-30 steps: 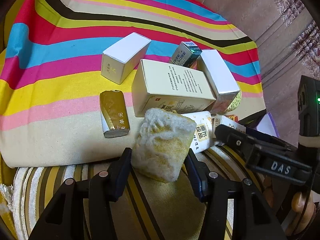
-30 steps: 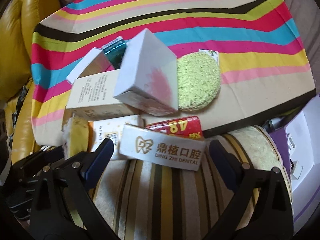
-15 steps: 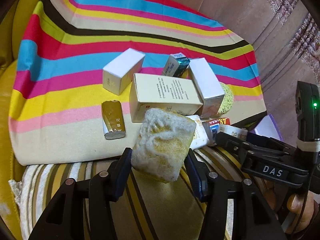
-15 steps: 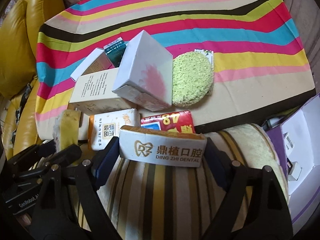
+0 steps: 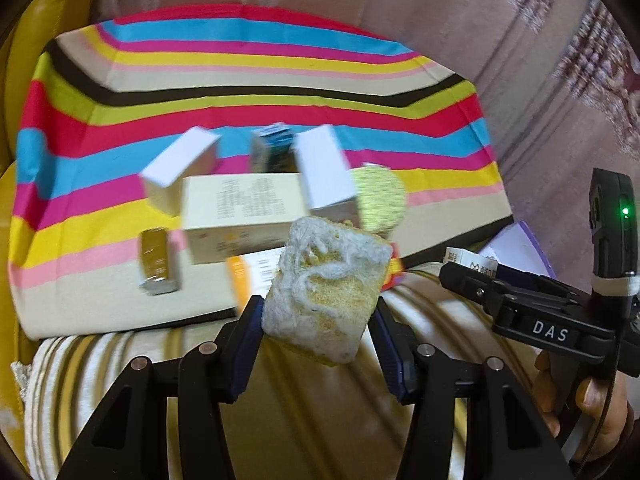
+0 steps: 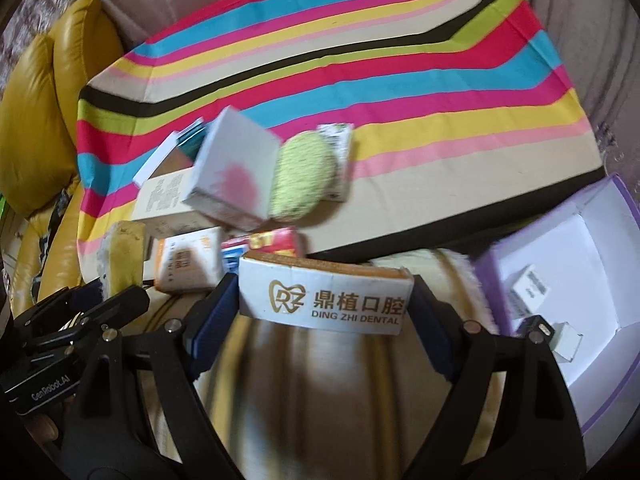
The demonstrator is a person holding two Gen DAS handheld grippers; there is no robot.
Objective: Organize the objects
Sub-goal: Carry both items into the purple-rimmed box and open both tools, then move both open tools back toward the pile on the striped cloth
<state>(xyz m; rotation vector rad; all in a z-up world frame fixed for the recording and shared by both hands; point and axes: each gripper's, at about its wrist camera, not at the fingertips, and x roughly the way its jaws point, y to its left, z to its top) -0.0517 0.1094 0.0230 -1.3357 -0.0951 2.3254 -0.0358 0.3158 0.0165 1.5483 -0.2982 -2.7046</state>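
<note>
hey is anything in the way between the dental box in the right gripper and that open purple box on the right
Nothing visible blocks it. The right gripper is shut on the dental box, lifted above the striped cushion. The purple box sits open to its right, with only small white items inside; the cluttered boxes lie on the other side, on the striped cloth.

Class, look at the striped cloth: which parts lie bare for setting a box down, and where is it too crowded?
Bare: the striped cloth right of the round green sponge, out to its right edge, and the far stripes behind the boxes. Crowded: the near-left part, where the white box, the cream box and smaller cartons touch or overlap.
</note>
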